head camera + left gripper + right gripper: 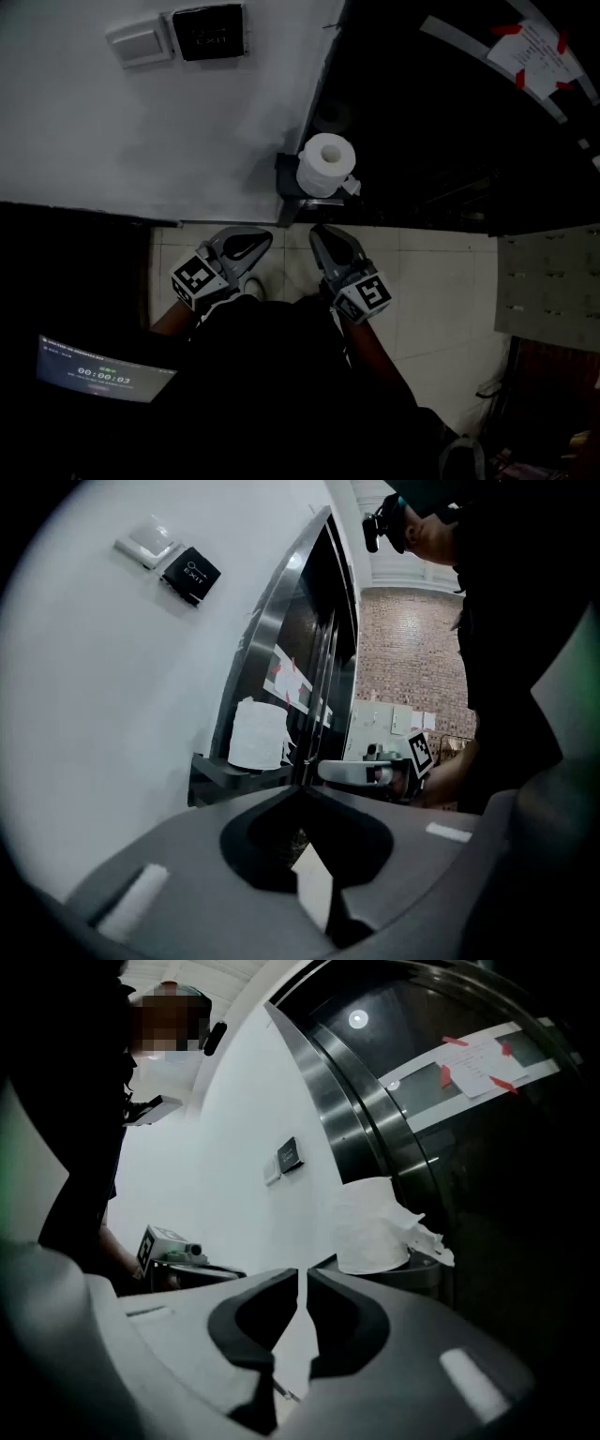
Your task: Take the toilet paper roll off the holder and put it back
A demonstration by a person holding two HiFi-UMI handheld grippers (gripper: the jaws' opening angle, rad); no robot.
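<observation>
Both your left gripper point(265, 236) and right gripper point(317, 231) have jaws pressed together, empty, short of the toilet paper roll point(326, 164) standing on its holder point(286, 180). Reach in like that and you may knock it over.

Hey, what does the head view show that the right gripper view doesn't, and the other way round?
Head view only: the tiled floor and a timer screen. Right gripper view only: the camera worn on the person's head and a round light reflection in the dark door. Both: the toilet paper roll on its holder, the taped notice, the wall switch and the left tool.
</observation>
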